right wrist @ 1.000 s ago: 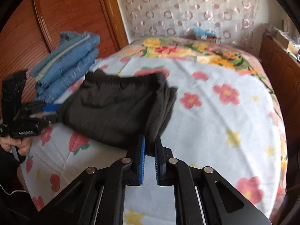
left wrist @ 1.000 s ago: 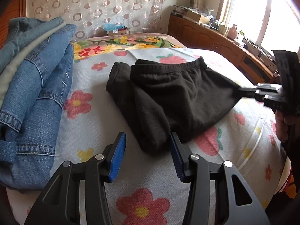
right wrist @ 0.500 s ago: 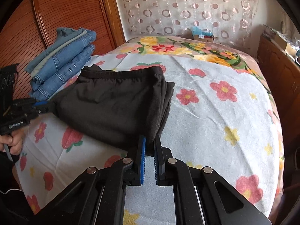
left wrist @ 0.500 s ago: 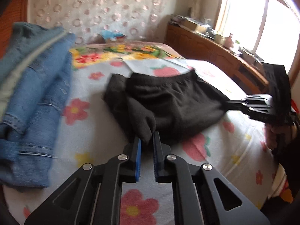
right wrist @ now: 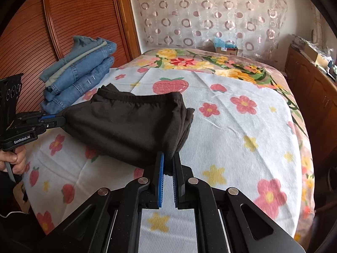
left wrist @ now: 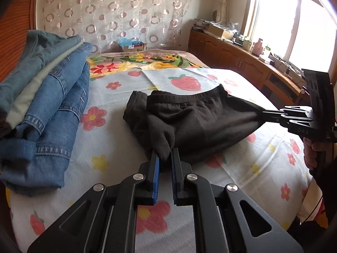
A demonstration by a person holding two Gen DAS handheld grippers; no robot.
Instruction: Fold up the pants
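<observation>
Folded black pants (left wrist: pixel 195 120) (right wrist: pixel 126 124) lie on the flowered bed sheet (left wrist: pixel 109 139) (right wrist: pixel 242 130), their near edge lifted and stretched between both grippers. My left gripper (left wrist: pixel 165 155) is shut on the near left corner of the pants; it also shows at the left edge of the right wrist view (right wrist: pixel 61 119). The near right corner sits pinched in my right gripper (right wrist: pixel 167 158), which reaches in from the right of the left wrist view (left wrist: pixel 263 112). The elastic waistband lies at the far edge of the pants.
A stack of folded blue jeans (left wrist: pixel 42 105) (right wrist: pixel 78 71) sits on the bed's left side by a wooden panel (right wrist: pixel 63 21). Wooden cabinets (left wrist: pixel 242 63) under a window run along the right. A small box (right wrist: pixel 225 47) stands past the far end of the bed.
My left gripper went from open beside the pants to shut on their near left corner. Both grippers then drew the near edge up and taut, and the pants slid slightly.
</observation>
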